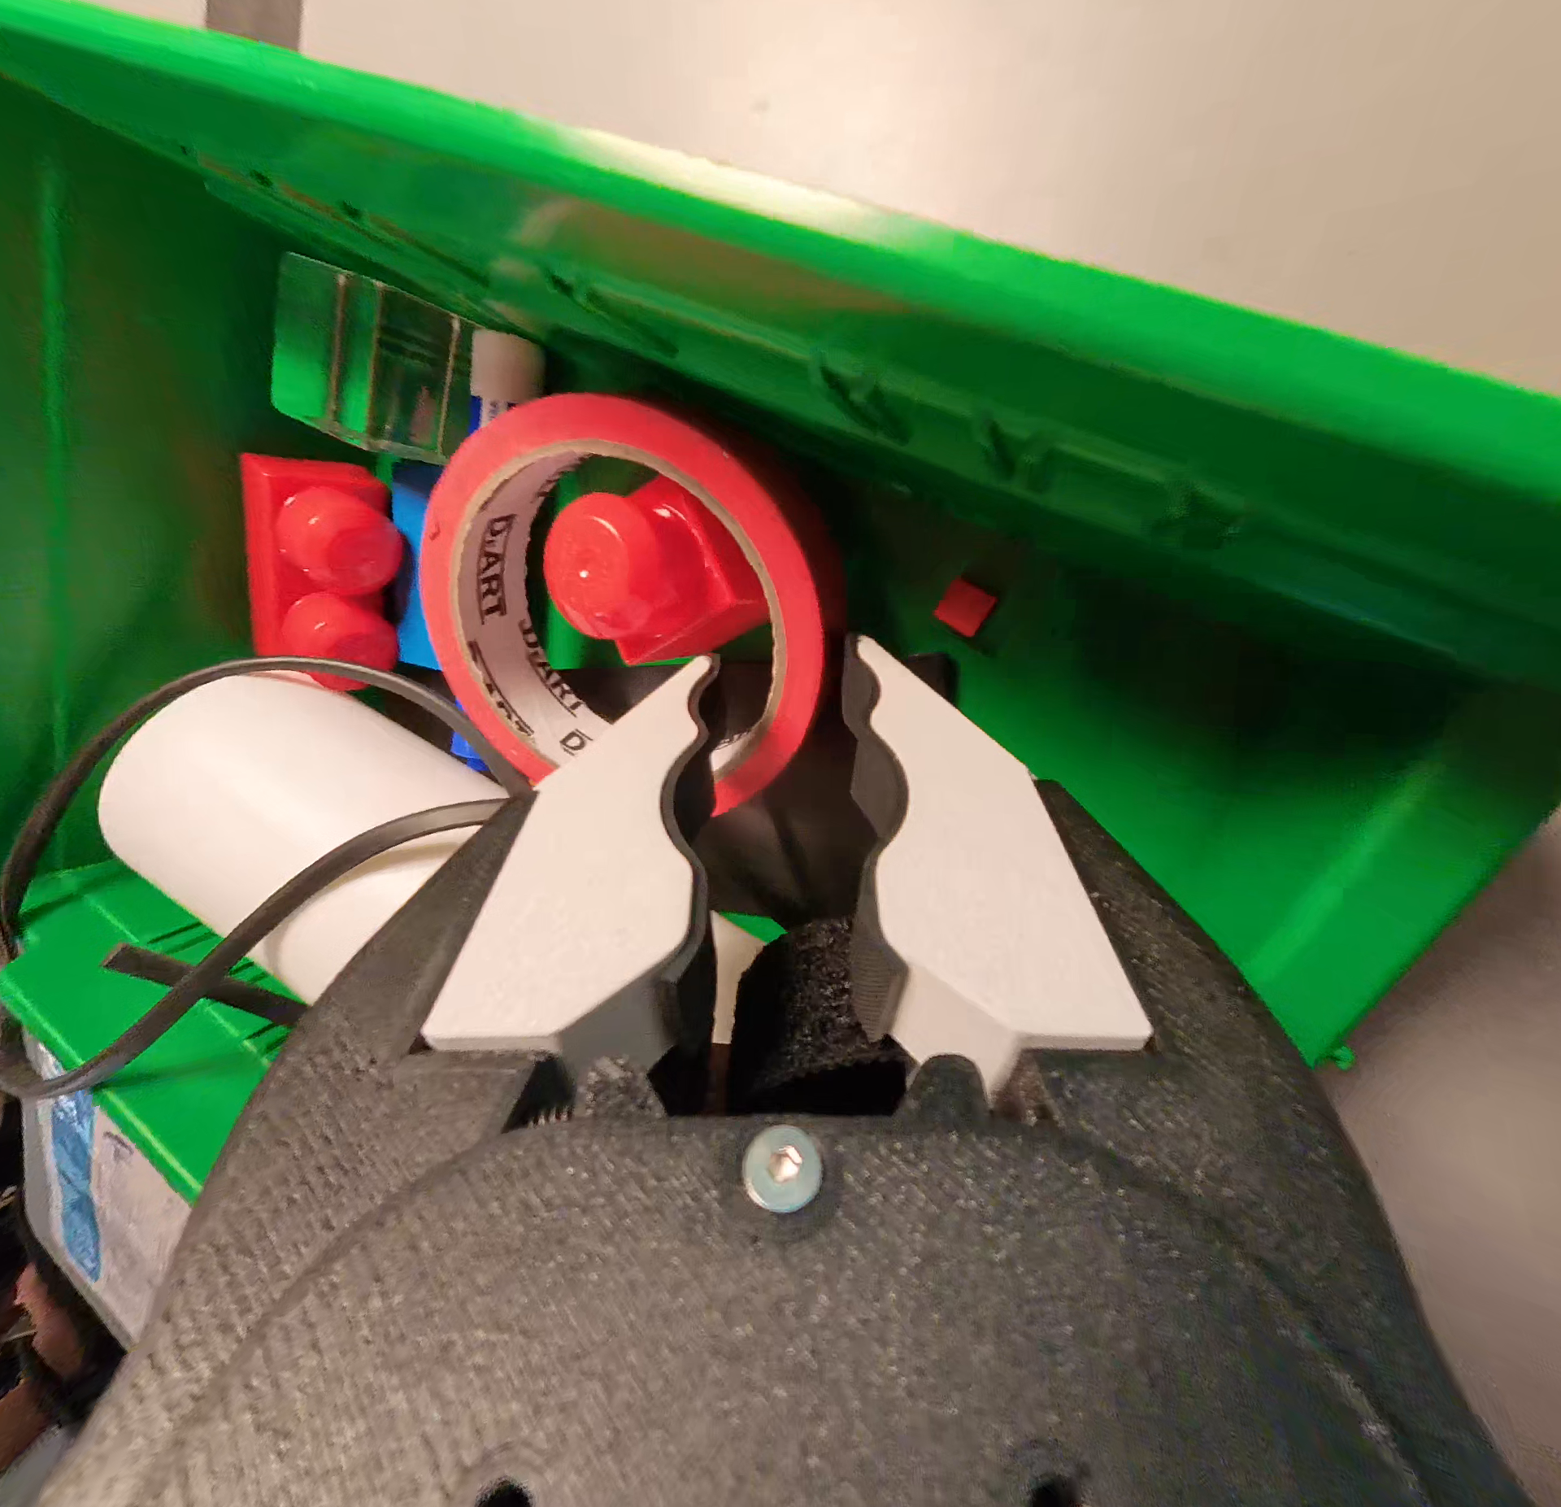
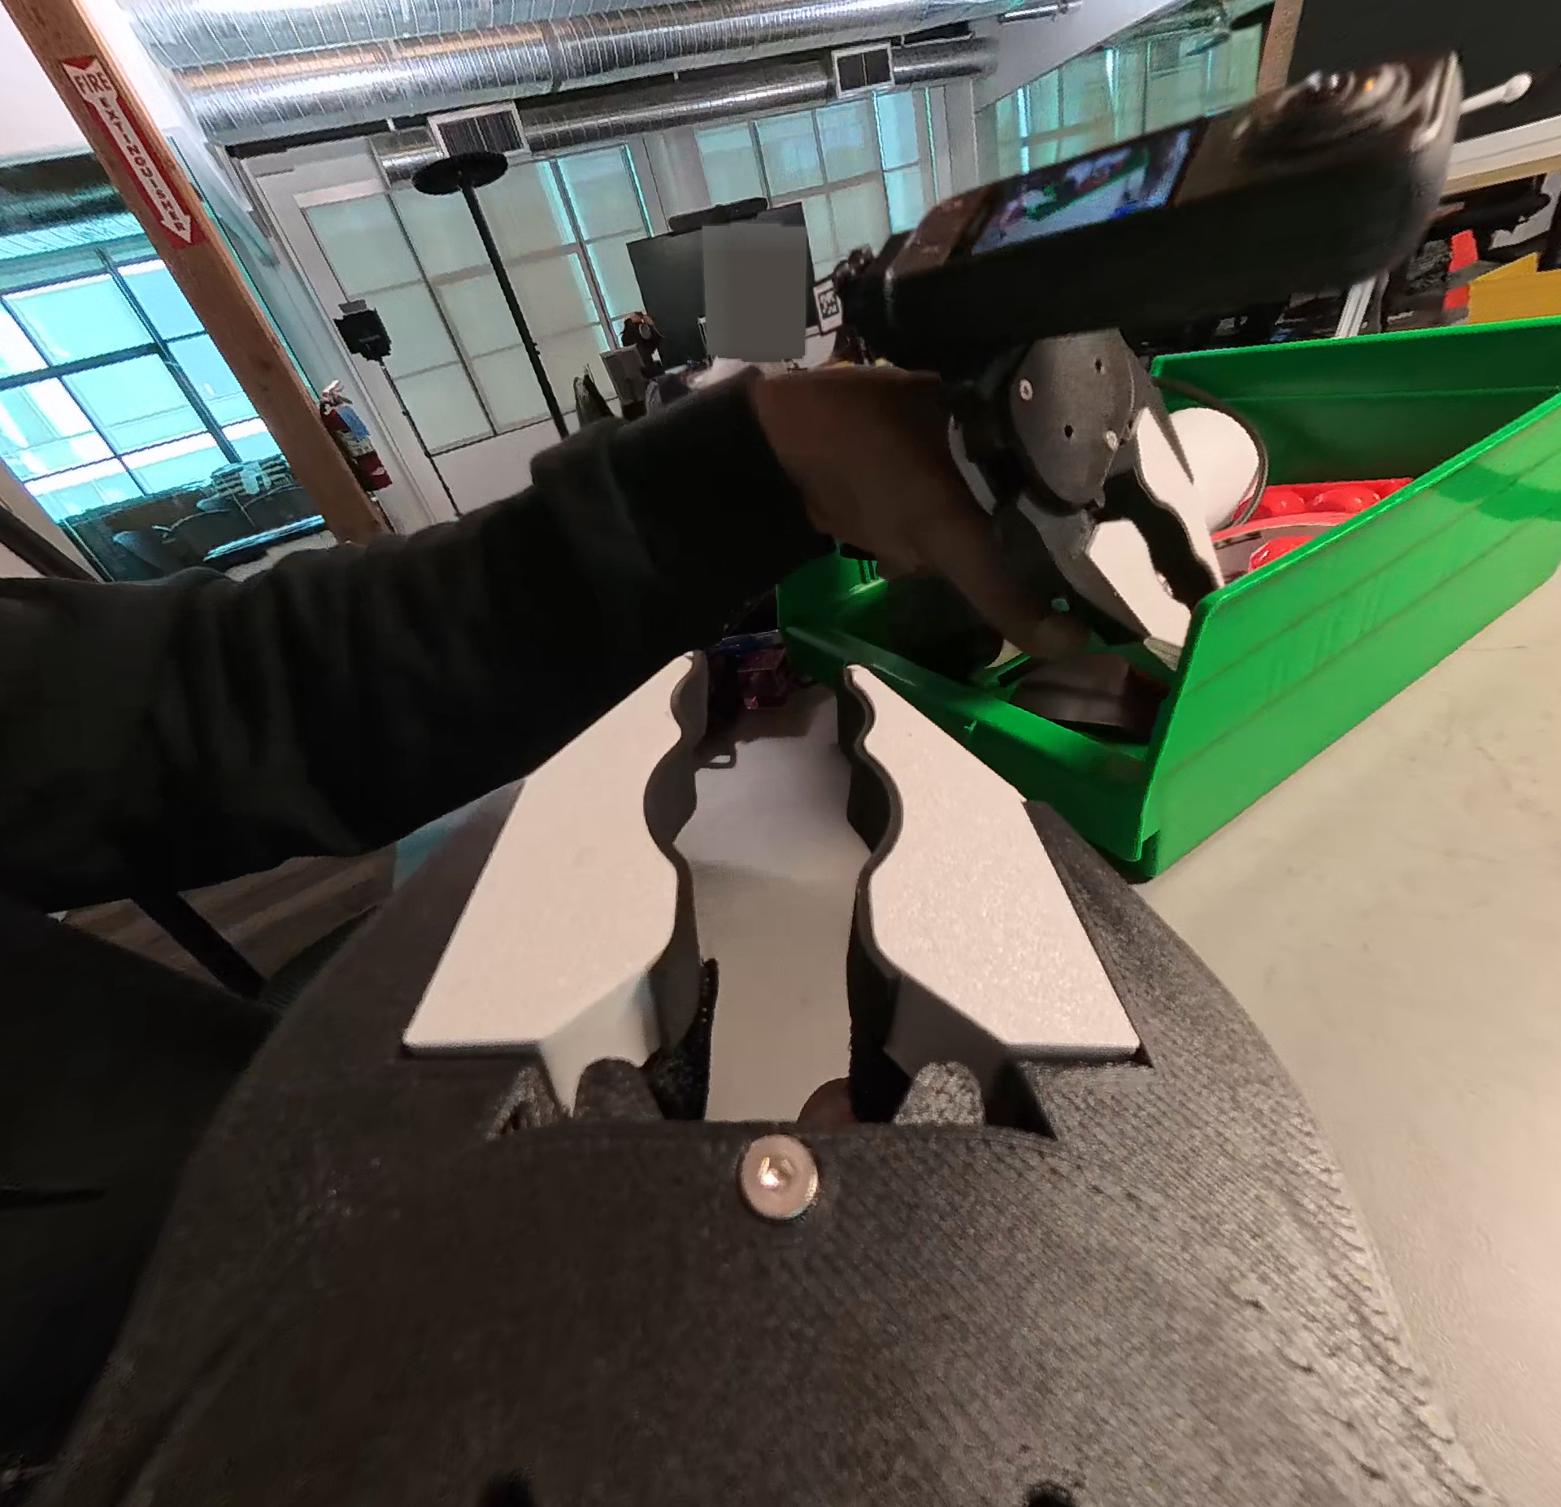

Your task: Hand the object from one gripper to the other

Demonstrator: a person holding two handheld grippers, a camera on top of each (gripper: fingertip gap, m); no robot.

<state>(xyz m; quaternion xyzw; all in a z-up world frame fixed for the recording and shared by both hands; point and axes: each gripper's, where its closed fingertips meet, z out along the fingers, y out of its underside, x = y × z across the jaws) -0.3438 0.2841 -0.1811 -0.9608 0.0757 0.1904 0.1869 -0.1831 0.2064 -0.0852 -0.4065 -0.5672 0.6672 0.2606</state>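
The left gripper (image 1: 781, 664) reaches down into the green bin (image 1: 1098, 351), and its fingers are spread apart with nothing between them yet. Just in front of the tips stands the red tape roll (image 1: 625, 596), leaning on its edge; the left finger (image 1: 591, 858) seems to pass in front of the lower rim, while the other finger is outside the ring — probably so the wall of the roll can be pinched. A red block (image 1: 650, 571) shows through the hole of the roll, another red block (image 1: 325, 562) lies at the left, and a white cylinder (image 1: 253, 807) with a black cable tie (image 1: 211, 942) over it lies nearby.

The right gripper (image 2: 773, 681) waits above the table (image 2: 1351, 1002), well apart from the bin, its fingers released and empty. I judge that it is kept aside to receive the roll after the pick — the handover is not yet begun.
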